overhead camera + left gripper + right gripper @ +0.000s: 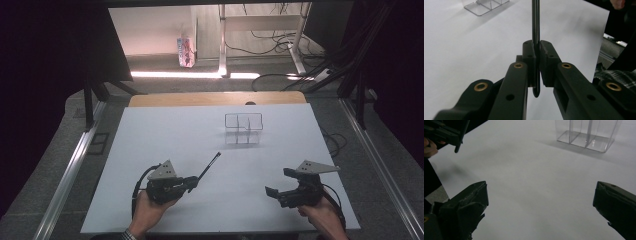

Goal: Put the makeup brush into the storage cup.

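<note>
From above we see a white table [165, 135] with a clear plastic organiser [243, 128] standing toward its far middle, split by thin walls into compartments; how many, we cannot count for sure, since the clear walls blur into one another. In the right gripper view the organiser [587, 133] is cut off by the top edge, so we make out just its base and lower walls.

The left gripper [191, 183] sits at the near left of the table, held in the person's left hand [150, 210]. Its jaws are closed tight on a thin black pen [210, 165], which slants up and away toward the organiser but stops well short of it. In the left gripper view the pen [535, 22] runs straight up between the two jaw pads and out of the top edge, so its far tip is lost there; its rounded near end pokes out below the pads. Whether it is a pen or some other slim black rod, we cannot tell with certainty.

The right gripper [273, 193] is at the near right, in the right hand [325, 217], well apart from the left. Its jaws stand wide apart with nothing between them, bare white table showing in the gap.
</note>
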Demonstrator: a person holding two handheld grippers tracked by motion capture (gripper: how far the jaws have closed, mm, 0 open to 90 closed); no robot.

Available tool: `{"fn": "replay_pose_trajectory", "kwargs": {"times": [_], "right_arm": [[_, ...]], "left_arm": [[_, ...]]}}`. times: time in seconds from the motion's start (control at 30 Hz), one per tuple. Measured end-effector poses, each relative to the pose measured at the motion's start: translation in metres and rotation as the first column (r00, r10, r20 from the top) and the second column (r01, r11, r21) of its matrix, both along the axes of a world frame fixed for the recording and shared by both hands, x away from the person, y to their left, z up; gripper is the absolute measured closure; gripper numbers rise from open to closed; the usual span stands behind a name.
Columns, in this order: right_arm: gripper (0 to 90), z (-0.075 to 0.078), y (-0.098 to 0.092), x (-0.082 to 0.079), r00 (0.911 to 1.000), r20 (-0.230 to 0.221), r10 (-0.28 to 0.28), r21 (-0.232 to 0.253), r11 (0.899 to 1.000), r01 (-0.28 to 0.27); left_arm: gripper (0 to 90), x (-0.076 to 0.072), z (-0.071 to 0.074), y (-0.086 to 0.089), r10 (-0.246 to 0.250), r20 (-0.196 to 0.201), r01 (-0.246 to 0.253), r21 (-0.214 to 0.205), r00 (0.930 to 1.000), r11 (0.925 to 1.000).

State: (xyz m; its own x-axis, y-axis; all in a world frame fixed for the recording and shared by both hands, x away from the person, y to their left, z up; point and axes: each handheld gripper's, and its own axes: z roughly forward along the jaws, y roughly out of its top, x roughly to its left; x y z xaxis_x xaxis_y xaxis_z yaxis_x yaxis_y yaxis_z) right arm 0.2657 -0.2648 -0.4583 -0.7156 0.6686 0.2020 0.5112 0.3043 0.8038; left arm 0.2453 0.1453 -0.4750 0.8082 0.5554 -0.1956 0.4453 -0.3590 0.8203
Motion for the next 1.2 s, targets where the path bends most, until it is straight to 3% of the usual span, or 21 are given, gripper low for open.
{"fn": "replay_pose_trajectory", "kwargs": {"times": [0.3, 0.53, 0.77, 1.03, 1.2], "right_arm": [[0.4, 0.004, 0.012, 0.01, 0.9999, 0.013, -0.004, 0.05, 0.999, 0.003], [0.0, 0.005, 0.022, 0.019, 0.9997, -0.023, 0.0, 0.093, 0.996, 0.002], [0.0, 0.01, 0.033, 0.025, 0.9977, -0.056, 0.039, 0.187, 0.982, -0.028], [0.0, 0.01, 0.05, 0.031, 0.9953, -0.07, 0.068, 0.16, 0.986, -0.056], [0.0, 0.01, 0.059, 0.034, 0.9927, -0.085, 0.085, 0.182, 0.981, -0.069]], "left_arm": [[84.1, 0.004, -0.001, -0.006, -0.005, -0.002, 0.005, -0.057, 1.0, 0.9984], [84.1, 0.008, -0.003, -0.017, -0.024, 0.002, 0.024, -0.061, 0.9997, 0.9979], [84.1, 0.012, -0.006, -0.027, -0.044, -0.009, 0.044, -0.08, 0.999, 0.9959], [84.1, 0.016, -0.01, -0.032, -0.056, -0.029, 0.053, -0.095, 0.998, 0.9941], [84.1, 0.019, -0.011, -0.035, -0.063, -0.038, 0.058, -0.123, 0.9973, 0.9907]]}}
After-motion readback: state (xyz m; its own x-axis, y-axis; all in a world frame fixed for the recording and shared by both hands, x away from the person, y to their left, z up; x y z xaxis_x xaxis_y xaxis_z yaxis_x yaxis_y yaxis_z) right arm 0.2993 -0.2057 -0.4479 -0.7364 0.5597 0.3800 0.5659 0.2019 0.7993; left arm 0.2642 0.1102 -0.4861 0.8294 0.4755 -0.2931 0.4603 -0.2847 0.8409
